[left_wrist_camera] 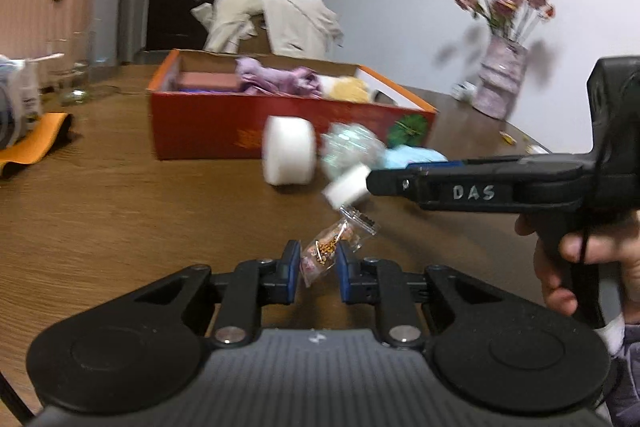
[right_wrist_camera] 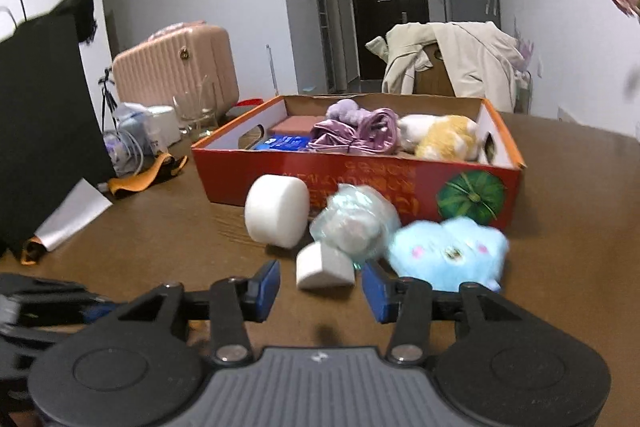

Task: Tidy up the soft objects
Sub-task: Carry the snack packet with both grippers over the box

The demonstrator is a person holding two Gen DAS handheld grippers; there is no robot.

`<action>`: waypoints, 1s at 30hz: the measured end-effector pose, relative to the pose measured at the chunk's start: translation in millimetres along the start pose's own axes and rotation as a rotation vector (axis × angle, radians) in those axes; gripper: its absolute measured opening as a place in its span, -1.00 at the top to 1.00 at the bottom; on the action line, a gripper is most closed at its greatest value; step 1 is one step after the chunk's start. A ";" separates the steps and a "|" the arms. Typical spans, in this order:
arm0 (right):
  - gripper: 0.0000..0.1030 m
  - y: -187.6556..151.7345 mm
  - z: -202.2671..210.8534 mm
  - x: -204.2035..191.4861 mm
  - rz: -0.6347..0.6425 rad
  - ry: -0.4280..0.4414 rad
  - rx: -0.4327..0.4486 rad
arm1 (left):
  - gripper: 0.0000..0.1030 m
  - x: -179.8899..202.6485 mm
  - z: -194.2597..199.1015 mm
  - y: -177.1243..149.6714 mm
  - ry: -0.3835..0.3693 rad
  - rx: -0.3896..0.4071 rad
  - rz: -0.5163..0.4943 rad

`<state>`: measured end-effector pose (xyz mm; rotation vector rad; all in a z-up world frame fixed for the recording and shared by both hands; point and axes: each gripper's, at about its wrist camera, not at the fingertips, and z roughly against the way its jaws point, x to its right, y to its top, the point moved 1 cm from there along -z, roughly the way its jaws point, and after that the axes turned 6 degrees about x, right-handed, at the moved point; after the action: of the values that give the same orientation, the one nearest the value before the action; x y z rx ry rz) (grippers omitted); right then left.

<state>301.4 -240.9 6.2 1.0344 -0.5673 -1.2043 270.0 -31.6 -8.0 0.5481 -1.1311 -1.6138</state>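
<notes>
An orange-red cardboard box (right_wrist_camera: 360,183) stands on the brown table and holds a purple satin cloth (right_wrist_camera: 356,135), a yellow-white plush (right_wrist_camera: 444,137) and a pink block. In front of it lie a white foam cylinder (right_wrist_camera: 276,213), a clear bag with a soft ball (right_wrist_camera: 354,223), a small white foam block (right_wrist_camera: 324,265) and a light-blue plush (right_wrist_camera: 448,253). My right gripper (right_wrist_camera: 320,285) is open, its fingers either side of the small foam block. My left gripper (left_wrist_camera: 318,261) is shut on a small clear packet (left_wrist_camera: 332,243), held above the table.
A vase of pink flowers (left_wrist_camera: 502,79) stands at the table's right. A pink suitcase (right_wrist_camera: 176,67), a glass jar (right_wrist_camera: 196,115), bags and an orange cloth (right_wrist_camera: 144,177) are at the left. A chair draped with a beige coat (right_wrist_camera: 452,63) is behind the box.
</notes>
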 end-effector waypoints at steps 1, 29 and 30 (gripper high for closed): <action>0.14 1.1 -6.4 -2.1 0.007 -0.002 -0.006 | 0.62 -4.7 0.8 1.9 0.013 0.005 0.006; 0.66 8.1 104.0 -10.0 0.010 0.020 0.142 | 0.62 38.5 40.7 46.8 -0.067 0.145 -0.034; 0.66 16.9 101.5 -7.5 0.020 0.018 0.157 | 0.62 36.0 35.7 58.7 -0.063 0.161 -0.047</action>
<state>223.6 -268.3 68.3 1.1683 -0.6650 -1.1454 257.4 -51.1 66.0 0.6361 -1.3114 -1.5985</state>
